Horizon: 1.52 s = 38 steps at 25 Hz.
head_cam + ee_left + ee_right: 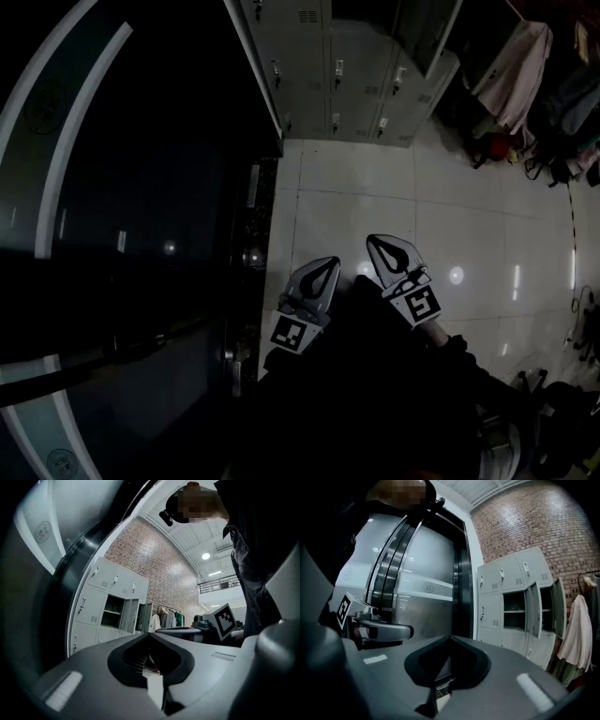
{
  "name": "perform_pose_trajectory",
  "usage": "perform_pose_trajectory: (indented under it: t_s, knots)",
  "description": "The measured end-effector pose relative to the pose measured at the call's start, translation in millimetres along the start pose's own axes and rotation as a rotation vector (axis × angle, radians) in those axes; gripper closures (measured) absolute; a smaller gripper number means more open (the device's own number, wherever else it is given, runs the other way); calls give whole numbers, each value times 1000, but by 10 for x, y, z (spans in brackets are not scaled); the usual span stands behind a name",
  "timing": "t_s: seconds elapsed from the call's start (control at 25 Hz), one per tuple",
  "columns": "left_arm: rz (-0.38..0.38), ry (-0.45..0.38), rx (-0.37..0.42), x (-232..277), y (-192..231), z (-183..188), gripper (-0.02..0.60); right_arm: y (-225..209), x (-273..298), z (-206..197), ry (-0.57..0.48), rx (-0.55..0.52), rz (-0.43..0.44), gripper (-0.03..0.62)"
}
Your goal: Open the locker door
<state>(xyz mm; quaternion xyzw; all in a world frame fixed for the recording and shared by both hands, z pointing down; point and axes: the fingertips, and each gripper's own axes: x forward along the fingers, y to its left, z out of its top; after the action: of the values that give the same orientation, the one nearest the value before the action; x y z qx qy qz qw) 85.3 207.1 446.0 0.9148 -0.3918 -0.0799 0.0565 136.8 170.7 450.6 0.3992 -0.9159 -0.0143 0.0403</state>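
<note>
A bank of grey metal lockers (347, 66) stands against the brick wall, well ahead of me across the floor. Most doors are closed; one compartment (114, 611) gapes with its door (129, 616) swung out, and the right gripper view shows two open doors (532, 609). My left gripper (330, 264) and right gripper (375, 244) hang side by side over the tiles, close to my body and far from the lockers. Both are shut with tips touching and nothing between them, seen in the left gripper view (149, 634) and the right gripper view (450, 637).
A dark curved glass door with metal frames (141, 187) fills the left side, close to the left gripper. White glossy tiles (422, 206) stretch toward the lockers. Hanging clothes (520, 66) and bags (553, 159) sit at the far right.
</note>
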Motion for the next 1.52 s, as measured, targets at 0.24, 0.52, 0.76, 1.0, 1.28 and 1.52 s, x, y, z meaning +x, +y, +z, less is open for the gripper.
perform_pose_trajectory:
  t_s: [0.24, 0.52, 0.76, 1.0, 1.28, 1.52]
  knots:
    - [40, 61, -52, 205, 586, -208, 575, -463, 793, -88, 70, -76, -22, 592]
    - [83, 101, -56, 993, 1623, -242, 574, -1528, 2290, -13, 31, -83, -10, 592]
    - [105, 102, -23, 1777, 2644, 81, 574, -2293, 3626, 201, -18, -86, 42, 546]
    - [168, 85, -40, 2135, 3521, 225, 574, -2718, 4838, 299, -23, -84, 67, 548]
    - [142, 42, -61, 2445, 4568, 334, 574, -3331, 6317, 607, -36, -57, -35, 546]
    - [104, -20, -32, 2595, 5386, 725, 574, -3823, 7337, 802, -17, -46, -176, 533]
